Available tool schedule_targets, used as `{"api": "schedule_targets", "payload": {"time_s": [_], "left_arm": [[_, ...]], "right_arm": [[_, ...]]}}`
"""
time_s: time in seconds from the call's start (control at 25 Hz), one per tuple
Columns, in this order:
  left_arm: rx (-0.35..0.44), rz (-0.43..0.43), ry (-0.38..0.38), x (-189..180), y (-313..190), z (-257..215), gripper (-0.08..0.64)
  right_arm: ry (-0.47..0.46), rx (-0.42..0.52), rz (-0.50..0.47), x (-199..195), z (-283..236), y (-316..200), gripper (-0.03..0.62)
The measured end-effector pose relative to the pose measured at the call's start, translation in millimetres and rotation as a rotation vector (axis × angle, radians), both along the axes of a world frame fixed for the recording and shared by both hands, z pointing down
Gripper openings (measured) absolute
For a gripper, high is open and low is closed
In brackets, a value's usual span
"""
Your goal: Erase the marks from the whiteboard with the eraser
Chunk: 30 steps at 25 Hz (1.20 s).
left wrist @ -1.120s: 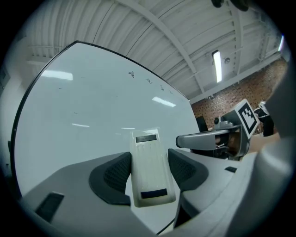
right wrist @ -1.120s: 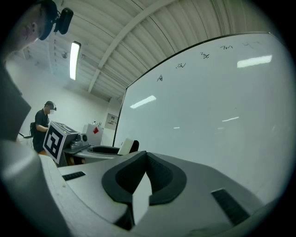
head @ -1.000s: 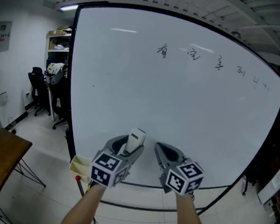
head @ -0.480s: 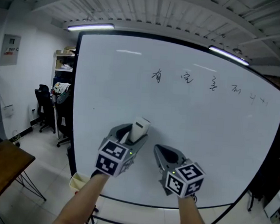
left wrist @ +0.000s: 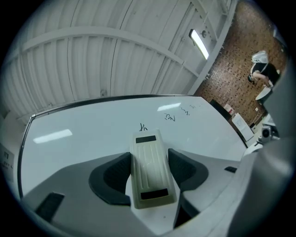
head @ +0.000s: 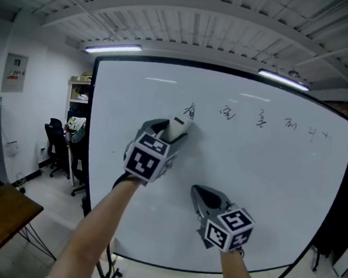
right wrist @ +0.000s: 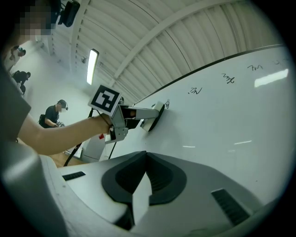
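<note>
white eraser [head: 177, 127] in left gripper [head: 173, 131] beside marks [head: 191, 111]

Cream eraser [head: 176, 128], ribbed back with a dark strip at each end, clamped lengthwise between the jaws of the left gripper [head: 167, 131], front end at the leftmost of a row of dark scribbled marks [head: 190, 111] near the top of the upright white whiteboard [head: 248, 189].

One eraser [head: 176, 128], one whiteboard [head: 266, 184], two grippers [head: 168, 135] [head: 200, 191]
</note>
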<state>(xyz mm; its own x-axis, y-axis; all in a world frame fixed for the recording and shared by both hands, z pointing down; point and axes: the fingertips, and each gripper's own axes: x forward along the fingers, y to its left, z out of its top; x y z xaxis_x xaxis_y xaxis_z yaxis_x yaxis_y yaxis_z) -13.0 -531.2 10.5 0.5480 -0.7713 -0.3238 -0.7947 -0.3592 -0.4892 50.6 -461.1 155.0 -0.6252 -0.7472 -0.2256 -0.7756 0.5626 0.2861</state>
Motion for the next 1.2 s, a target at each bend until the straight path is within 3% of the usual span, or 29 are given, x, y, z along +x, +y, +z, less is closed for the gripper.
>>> {"api": "schedule_targets", "payload": {"time_s": [0.28, 0.48, 0.88, 1.2], "left_arm": [[0.067, -0.079, 0.008, -13, -2, -69, 0.262], [0.077, -0.110, -0.009, -12, -2, -94, 0.262], [0.090, -0.190, -0.047, -4, -4, -88, 0.261], [0.106, -0.182, -0.142, 36, -1, -48, 0.261]], "right_arm": [[-0.007, -0.011, 0.007, 12, 8, -7, -0.005], [-0.002, -0.022, 0.008, 15, 12, -8, -0.005], [-0.001, -0.046, 0.018, 26, 24, -2, -0.005], [-0.021, -0.071, 0.031, 41, 37, 6, -0.005]]}}
